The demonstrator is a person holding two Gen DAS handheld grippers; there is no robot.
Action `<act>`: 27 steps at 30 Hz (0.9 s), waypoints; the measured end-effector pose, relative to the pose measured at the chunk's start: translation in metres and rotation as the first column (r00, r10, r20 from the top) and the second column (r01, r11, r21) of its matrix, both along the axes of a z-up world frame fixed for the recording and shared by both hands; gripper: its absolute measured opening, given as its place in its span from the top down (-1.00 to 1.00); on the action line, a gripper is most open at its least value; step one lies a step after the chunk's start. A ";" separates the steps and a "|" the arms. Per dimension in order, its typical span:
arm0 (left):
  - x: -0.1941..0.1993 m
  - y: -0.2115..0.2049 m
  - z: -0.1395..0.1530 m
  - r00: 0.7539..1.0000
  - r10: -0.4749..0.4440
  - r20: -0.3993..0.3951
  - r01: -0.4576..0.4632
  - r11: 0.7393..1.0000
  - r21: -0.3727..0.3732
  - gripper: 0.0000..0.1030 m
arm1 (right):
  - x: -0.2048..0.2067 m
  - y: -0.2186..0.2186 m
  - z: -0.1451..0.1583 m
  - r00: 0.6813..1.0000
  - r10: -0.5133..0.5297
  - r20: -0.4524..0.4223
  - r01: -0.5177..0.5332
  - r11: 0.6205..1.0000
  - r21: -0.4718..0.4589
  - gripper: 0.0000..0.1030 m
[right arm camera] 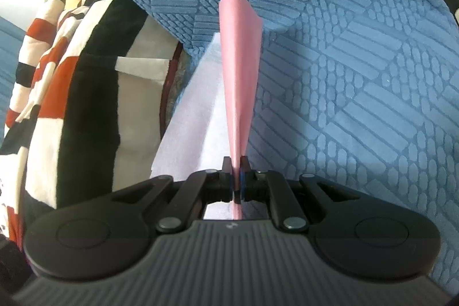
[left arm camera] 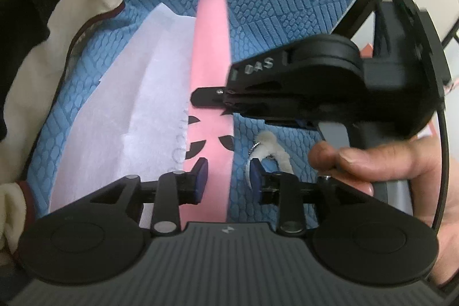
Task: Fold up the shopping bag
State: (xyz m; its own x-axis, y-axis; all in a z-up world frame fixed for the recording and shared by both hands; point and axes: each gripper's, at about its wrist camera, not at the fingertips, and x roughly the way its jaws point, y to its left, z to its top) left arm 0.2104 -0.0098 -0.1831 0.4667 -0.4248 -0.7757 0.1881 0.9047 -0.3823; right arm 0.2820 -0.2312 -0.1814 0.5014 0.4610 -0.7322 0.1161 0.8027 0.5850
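1. Fingers of the left gripper [left arm camera: 226, 177] stand apart, straddling the near end of the pink shopping bag [left arm camera: 210, 53] without pinching it.
2. Beside the bag's right edge lies a small white fluffy charm [left arm camera: 268, 146].
3. The right gripper [right arm camera: 236, 178] has its fingers clamped on the bag's pink edge, lifting it off the blue textured bed cover [right arm camera: 358, 62].
4. Left of the bag sits a striped plush blanket [right arm camera: 74, 82].
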 end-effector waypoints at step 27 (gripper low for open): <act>-0.017 -0.004 -0.015 0.999 0.015 -0.041 -0.015 1.000 -0.015 0.82 | -0.012 -0.033 0.000 0.992 -0.125 -0.035 0.122 0.990 -0.073 0.79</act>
